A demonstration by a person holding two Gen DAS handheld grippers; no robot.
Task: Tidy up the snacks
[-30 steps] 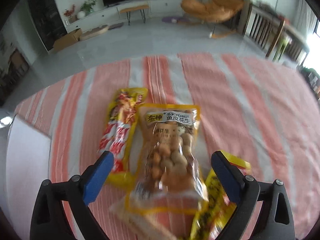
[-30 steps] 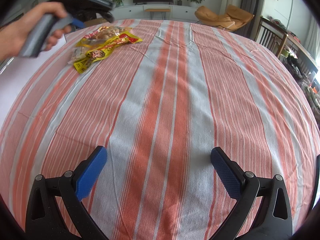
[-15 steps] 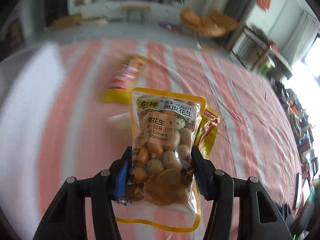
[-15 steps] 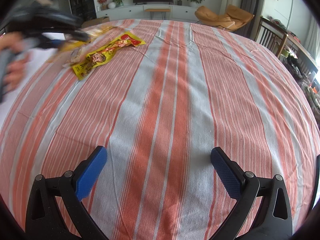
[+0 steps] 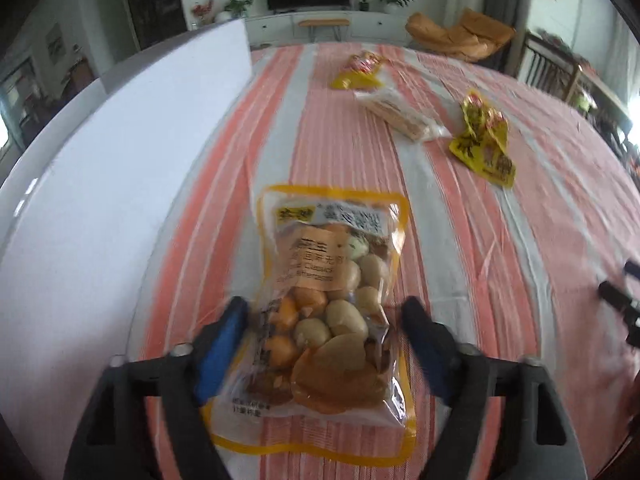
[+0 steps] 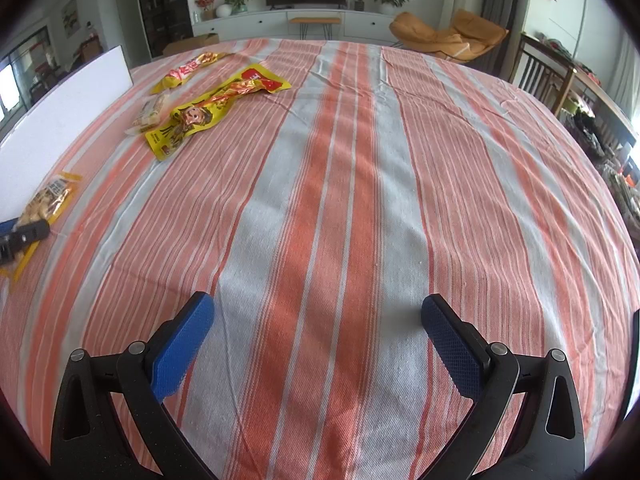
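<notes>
A clear yellow-edged peanut bag (image 5: 332, 280) lies flat on the striped tablecloth (image 5: 460, 240) beside a white board (image 5: 120, 160). My left gripper (image 5: 320, 320) straddles the bag's lower half; its jaws are opening and the blue pads (image 5: 220, 340) stand off the bag. From the right wrist view the same bag (image 6: 48, 200) and left gripper (image 6: 20, 236) sit at the far left. My right gripper (image 6: 316, 320) hovers open over bare cloth, nothing between its fingers.
Farther up the cloth lie a yellow cartoon packet (image 6: 212, 108), a clear wafer pack (image 6: 152, 112) and a yellow-red packet (image 6: 192, 70). The white board (image 6: 60, 120) lines the table's left edge. Chairs and a TV unit stand beyond the table.
The left gripper shut on the peanut bag, carried it away from the other snacks to a spot beside the white board, and its jaws have parted again. The right gripper stayed still.
</notes>
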